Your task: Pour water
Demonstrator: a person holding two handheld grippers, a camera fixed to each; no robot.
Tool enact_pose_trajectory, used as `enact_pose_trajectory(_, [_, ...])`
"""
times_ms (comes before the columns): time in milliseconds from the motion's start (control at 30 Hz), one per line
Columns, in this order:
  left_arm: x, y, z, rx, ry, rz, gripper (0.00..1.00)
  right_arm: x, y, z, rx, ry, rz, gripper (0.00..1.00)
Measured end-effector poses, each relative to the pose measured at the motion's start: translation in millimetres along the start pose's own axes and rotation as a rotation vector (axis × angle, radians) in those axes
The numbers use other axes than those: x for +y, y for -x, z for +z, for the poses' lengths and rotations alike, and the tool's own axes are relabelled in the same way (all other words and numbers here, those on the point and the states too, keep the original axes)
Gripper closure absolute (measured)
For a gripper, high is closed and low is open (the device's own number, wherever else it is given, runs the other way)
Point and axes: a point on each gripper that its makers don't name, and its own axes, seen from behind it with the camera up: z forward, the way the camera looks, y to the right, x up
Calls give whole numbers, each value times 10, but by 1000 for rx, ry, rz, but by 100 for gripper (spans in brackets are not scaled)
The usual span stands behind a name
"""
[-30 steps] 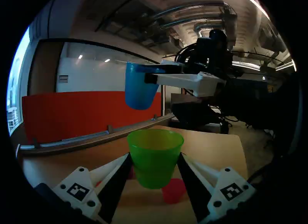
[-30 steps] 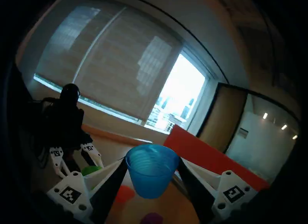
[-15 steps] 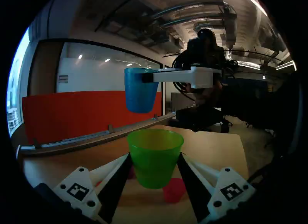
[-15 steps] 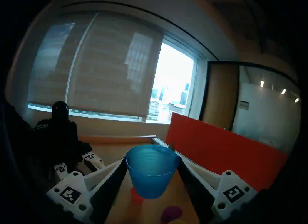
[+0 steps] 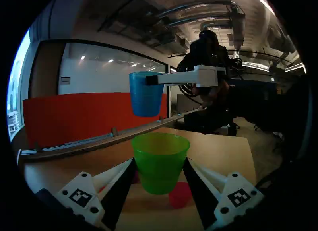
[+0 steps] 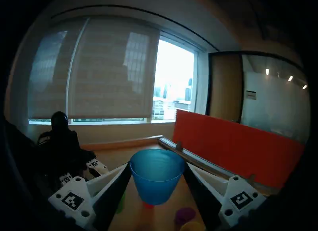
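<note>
Clamping green cup [image 5: 160, 169] btwn L gripper [image 5: 159, 162] jaws; R gripper [image 6: 157, 167] jaws clamp blue cup [image 6: 156, 183].

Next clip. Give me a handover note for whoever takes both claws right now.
The left claw is shut on the green cup, upright above the table.
The right claw is shut on the blue cup, upright, higher than the green cup and beyond it.
Done: both cups gripped.
Left: bring the blue cup over the green one and tip it. Water inside cannot be seen.
</note>
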Motion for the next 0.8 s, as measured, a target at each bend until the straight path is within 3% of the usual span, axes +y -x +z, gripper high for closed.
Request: enact_pose_trajectory(800, [-55,361,-19,-125,-6,26,19,99,398,-132,-87,-7,9,7])
